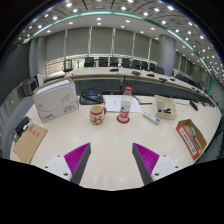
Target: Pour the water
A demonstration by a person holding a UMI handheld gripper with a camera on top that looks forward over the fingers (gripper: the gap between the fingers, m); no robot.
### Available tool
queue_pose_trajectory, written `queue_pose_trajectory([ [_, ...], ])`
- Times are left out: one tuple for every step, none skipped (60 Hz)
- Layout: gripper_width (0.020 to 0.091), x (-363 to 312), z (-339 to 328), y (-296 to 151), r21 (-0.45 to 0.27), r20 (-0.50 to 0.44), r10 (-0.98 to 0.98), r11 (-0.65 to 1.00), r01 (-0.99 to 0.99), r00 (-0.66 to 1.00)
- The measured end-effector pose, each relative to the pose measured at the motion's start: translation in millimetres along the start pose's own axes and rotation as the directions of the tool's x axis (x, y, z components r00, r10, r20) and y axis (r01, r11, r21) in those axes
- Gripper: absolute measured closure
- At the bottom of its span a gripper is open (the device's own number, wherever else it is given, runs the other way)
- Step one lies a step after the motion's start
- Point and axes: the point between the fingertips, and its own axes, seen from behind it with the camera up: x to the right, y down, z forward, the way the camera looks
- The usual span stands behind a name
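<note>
With my gripper [110,160] wide open and holding nothing, I judge pouring not yet begun: the red-capped bottle [125,105] stands at frame centre on the bench [110,135], beside a mug [97,114], both well beyond the fingers.

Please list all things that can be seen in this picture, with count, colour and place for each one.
table: one, light cream, under everything, ahead of the fingers.
jar: one, brownish, beyond the fingers, left of the bottle.
bottle: one, clear with red cap and red label, beside the jar.
white box: one, far left on the table.
cardboard piece: one, brown, left, near edge.
small box: one, orange-rimmed, right side.
chairs: several, dark, at the far desks.
gripper: one, magenta pads, fingers open, holding nothing.
</note>
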Motion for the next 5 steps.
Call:
queue_pose_trajectory([
  [0.0241,-1.5,0.0,-1.0,0.004,0.003,0.001,1.000,-0.001,1.000],
  [0.0239,-2.9,0.0,-2.3,0.008,0.005,0.002,1.000,-0.002,1.000],
  [0.0239,-4.5,-0.4,-3.3,0.014,0.006,0.001,1.000,-0.001,1.000],
  [0.0242,-4.6,-0.7,-4.8,0.019,0.005,-0.002,1.000,0.001,1.000],
  [0.0240,-4.7,-1.1,-6.7,0.024,0.004,-0.005,1.000,0.005,1.000],
])
